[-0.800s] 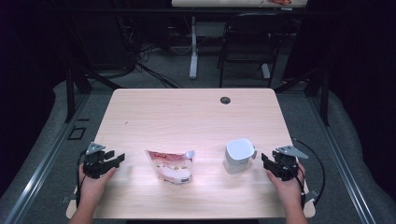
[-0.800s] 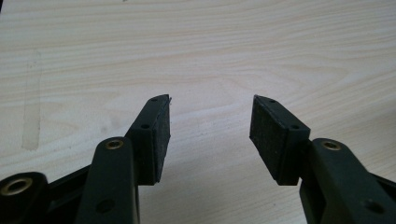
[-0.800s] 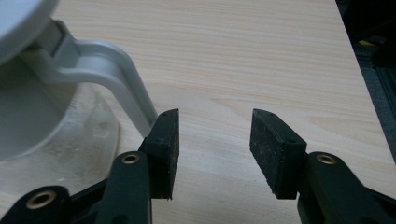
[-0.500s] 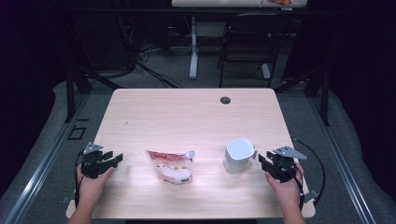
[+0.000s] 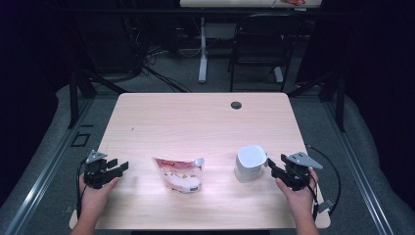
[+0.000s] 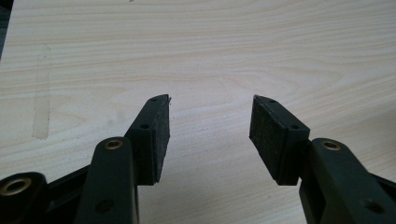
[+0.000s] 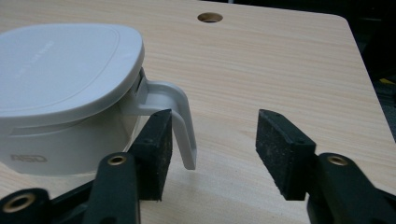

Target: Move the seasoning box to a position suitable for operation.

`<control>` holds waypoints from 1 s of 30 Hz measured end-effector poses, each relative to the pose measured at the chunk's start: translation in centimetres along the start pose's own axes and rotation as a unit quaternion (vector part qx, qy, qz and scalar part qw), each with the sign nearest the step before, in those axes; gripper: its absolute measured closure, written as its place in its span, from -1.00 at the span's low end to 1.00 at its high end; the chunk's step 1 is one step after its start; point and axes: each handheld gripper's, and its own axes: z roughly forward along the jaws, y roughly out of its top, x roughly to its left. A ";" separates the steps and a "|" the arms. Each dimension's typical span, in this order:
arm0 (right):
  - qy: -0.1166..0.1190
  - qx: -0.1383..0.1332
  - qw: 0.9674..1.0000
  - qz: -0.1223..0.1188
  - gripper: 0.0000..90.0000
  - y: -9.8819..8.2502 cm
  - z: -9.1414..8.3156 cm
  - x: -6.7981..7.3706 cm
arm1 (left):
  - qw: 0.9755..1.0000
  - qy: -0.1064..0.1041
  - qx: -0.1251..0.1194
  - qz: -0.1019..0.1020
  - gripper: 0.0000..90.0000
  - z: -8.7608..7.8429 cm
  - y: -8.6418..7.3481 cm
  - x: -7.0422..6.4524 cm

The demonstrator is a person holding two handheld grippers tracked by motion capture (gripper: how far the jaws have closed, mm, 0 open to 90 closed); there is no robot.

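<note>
table: pale wood, cable hole at far edge | room: dark, chair behind | left gripper wide, empty | right gripper wide beside jug handle | pouch between

The high view looks forward and down from above my side of the table, taking in the whole top and the floor beyond. My left gripper carries a camera close over bare wood, facing along its jaws. The one on my right gripper sits low and close to the white container, which the high view shares.
</note>
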 end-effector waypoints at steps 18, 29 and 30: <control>0.032 0.031 0.999 -0.030 0.54 0.0 1.7 1.0 | 1.000 0.001 0.005 -0.007 0.11 -0.6 -0.8 0.2; 0.040 0.044 0.998 -0.008 0.76 0.3 2.5 0.9 | 1.000 0.008 0.011 -0.003 0.14 -0.9 -1.2 0.3; 0.039 0.043 0.998 -0.008 0.77 0.3 2.5 0.9 | 1.000 0.008 0.011 -0.003 0.14 -0.9 -1.2 0.3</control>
